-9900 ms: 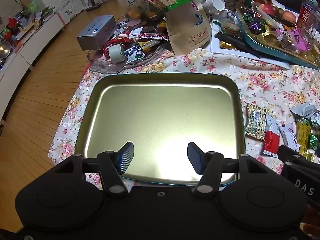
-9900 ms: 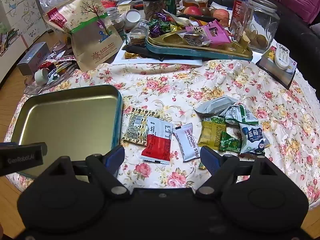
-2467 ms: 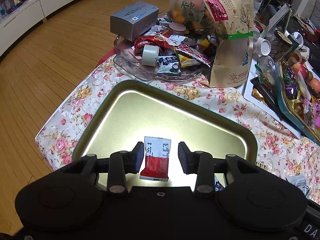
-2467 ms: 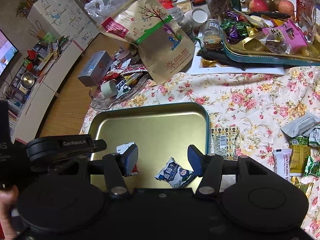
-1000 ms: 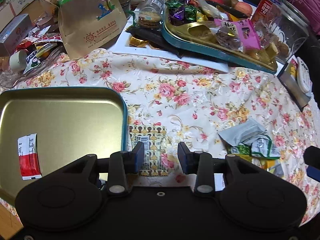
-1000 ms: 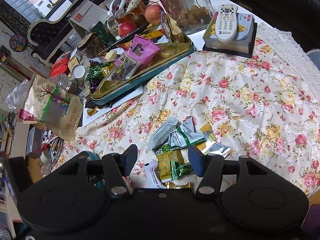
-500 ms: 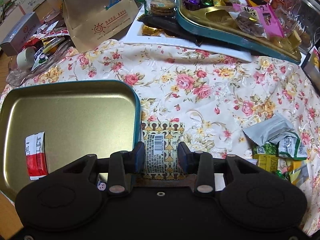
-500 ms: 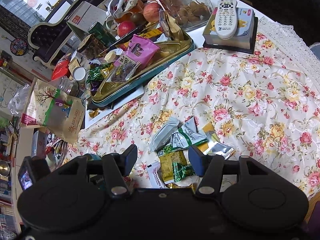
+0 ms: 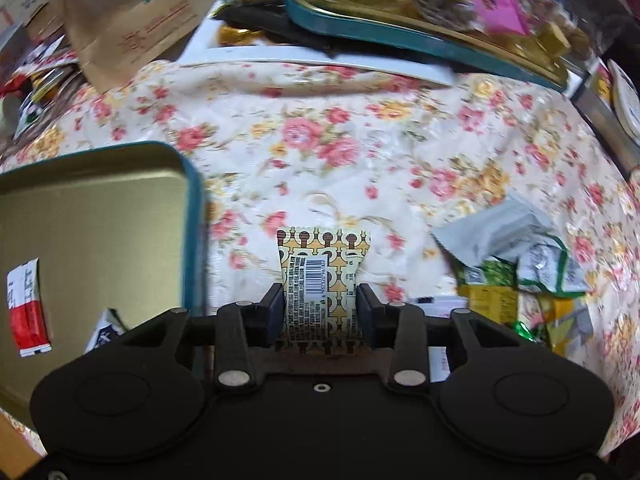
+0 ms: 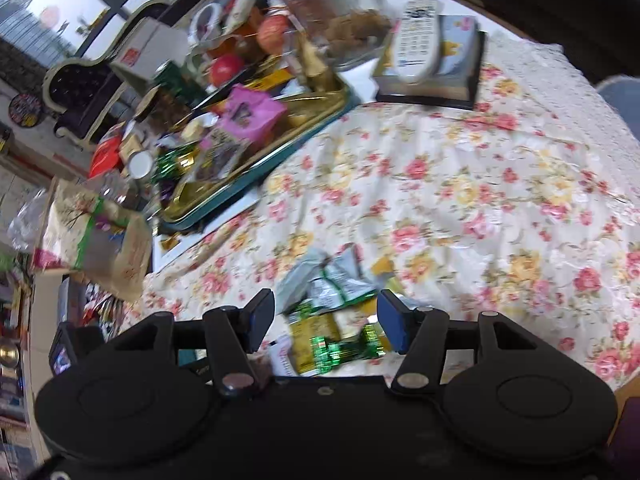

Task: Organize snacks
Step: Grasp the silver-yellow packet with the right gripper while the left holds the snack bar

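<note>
L gripper (image 9: 320,312) straddled the patterned snack packet (image 9: 322,280) on the floral cloth (image 9: 400,152) beside the tin tray (image 9: 192,216); grip unclear. R gripper (image 10: 326,322) hung open over the snack pile (image 10: 332,320).

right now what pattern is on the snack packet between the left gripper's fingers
Yellow-and-brown keyhole pattern, clearest in left wrist view.

I see a white remote control (image 10: 416,40) lying on a book (image 10: 436,76) at the counter's (image 10: 460,184) far edge, a red apple (image 10: 227,69) beside a cardboard box (image 10: 146,54) farther back.
</note>
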Action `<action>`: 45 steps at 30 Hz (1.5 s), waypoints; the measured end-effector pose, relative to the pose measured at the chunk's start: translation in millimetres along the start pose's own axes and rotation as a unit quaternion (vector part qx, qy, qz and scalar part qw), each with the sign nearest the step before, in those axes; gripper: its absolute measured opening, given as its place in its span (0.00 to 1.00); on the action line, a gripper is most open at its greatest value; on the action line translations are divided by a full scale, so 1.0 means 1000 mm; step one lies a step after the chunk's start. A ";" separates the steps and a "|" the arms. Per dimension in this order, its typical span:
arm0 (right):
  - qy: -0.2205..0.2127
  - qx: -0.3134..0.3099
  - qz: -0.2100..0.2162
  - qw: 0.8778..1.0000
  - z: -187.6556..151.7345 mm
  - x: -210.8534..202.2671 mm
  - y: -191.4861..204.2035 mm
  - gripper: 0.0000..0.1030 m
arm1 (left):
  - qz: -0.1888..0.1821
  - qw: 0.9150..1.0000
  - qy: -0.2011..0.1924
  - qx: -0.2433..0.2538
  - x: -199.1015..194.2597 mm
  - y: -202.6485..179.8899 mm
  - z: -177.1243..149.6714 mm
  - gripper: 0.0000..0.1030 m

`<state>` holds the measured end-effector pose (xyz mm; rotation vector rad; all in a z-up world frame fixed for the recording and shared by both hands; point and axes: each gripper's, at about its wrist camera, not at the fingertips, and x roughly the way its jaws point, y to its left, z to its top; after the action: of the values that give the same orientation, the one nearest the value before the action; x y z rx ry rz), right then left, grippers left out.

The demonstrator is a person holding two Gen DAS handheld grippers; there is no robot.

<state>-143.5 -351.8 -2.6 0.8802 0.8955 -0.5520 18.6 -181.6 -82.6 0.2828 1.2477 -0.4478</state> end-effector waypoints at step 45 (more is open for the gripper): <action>0.022 -0.160 -0.147 0.976 -0.022 0.103 0.014 0.79 | -0.078 0.994 0.064 -0.031 -0.001 0.016 -0.002 0.46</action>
<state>-88.4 -331.7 -90.6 0.4725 1.1289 -0.6222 23.7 -166.7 -82.8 0.1639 1.4130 -0.5310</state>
